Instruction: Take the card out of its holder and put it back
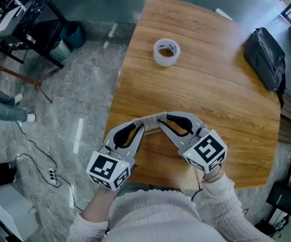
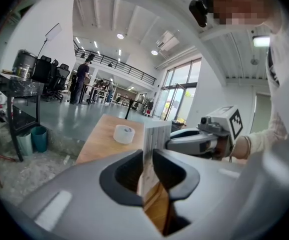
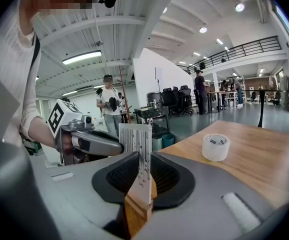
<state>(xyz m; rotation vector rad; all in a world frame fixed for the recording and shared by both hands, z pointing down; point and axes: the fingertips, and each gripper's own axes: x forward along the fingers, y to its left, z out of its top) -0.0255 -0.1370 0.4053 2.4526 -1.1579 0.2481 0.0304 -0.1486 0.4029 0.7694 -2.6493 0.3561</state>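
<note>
A pale flat card in its holder [image 1: 154,119], printed with fine dark stripes, is held upright between my two grippers just above the table's near edge. I cannot tell the card from the holder. My left gripper [image 1: 146,123] is shut on its left end and my right gripper [image 1: 161,123] on its right end, tips almost meeting. In the left gripper view the card [image 2: 154,134] stands edge-on between the jaws of the left gripper [image 2: 148,160], with the right gripper [image 2: 204,139] beyond. In the right gripper view the striped card [image 3: 136,139] rises from the right gripper [image 3: 143,176], the left gripper [image 3: 84,140] behind it.
The wooden table [image 1: 226,89] carries a roll of clear tape [image 1: 166,52] near its far left and a black bag [image 1: 265,57] at its right edge. Grey floor with cables and a bin [image 1: 72,34] lies to the left. People stand in the far background.
</note>
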